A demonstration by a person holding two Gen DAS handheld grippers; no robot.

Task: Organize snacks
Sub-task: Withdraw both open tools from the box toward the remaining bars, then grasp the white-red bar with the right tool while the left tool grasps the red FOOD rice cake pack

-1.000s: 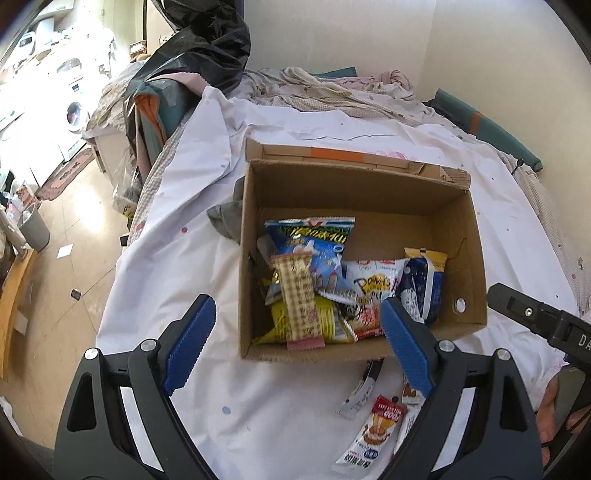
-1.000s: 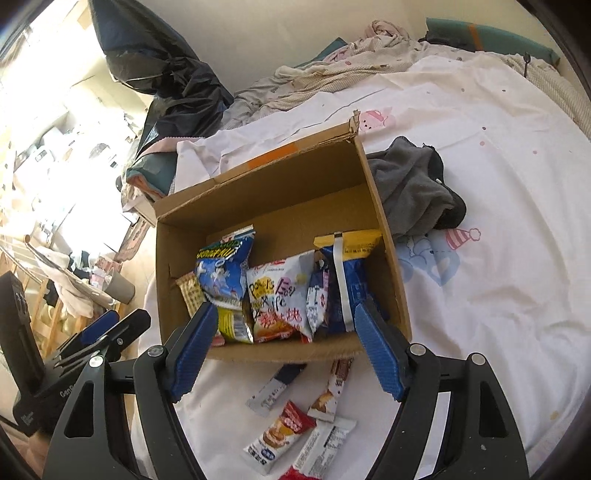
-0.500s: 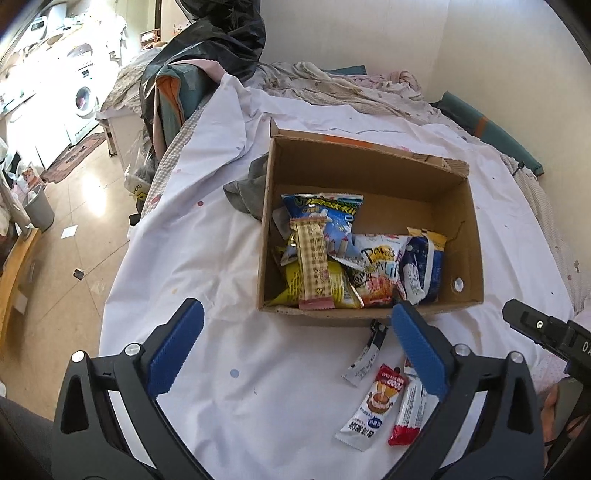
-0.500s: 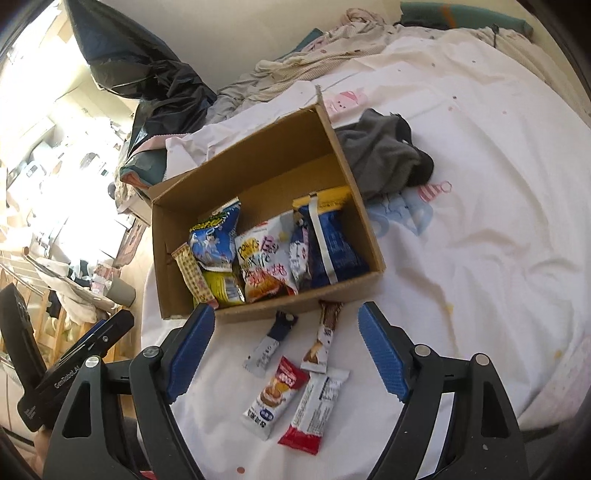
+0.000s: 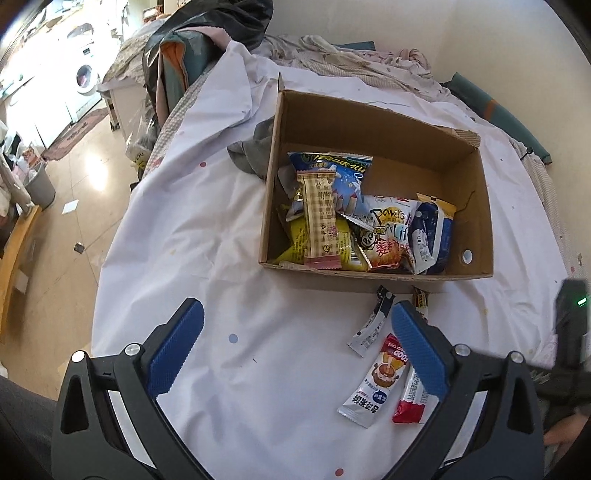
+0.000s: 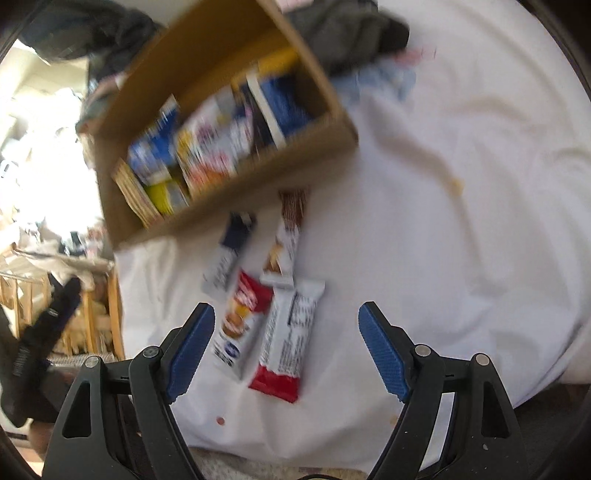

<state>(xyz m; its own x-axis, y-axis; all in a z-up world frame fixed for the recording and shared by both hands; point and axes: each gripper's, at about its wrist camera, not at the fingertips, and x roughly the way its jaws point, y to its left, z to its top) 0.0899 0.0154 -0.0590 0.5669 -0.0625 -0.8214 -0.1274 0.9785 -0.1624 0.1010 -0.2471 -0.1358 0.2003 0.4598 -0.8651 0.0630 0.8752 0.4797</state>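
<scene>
Four loose snack sachets [image 6: 284, 325] are laid on the bed sheet [image 6: 461, 258] beside the cardboard box [image 6: 236, 218] — long axes toward it. The right gripper [image 6: 286, 347], nearer, fingers apart and empty, straddles them; the left gripper [image 5: 295, 350] is likewise spread.

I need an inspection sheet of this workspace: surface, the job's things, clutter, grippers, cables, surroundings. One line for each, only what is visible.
Surface: white dotted bed sheet, wrinkled, a few small stains.
Job's things: open brown cardboard box with snack bags standing inside; four slim snack sachets lie loose on the sheet in front of it.
Clutter: grey crumpled cloth against the box's far side.
Grippers: left gripper open, holding nothing, jaws just opened wider; right gripper open, above the loose sachets, no grip.
Cables: nothing seen.
Surroundings: black plastic bag, heaped bedding, white washing machine beyond, wooden rack.
</scene>
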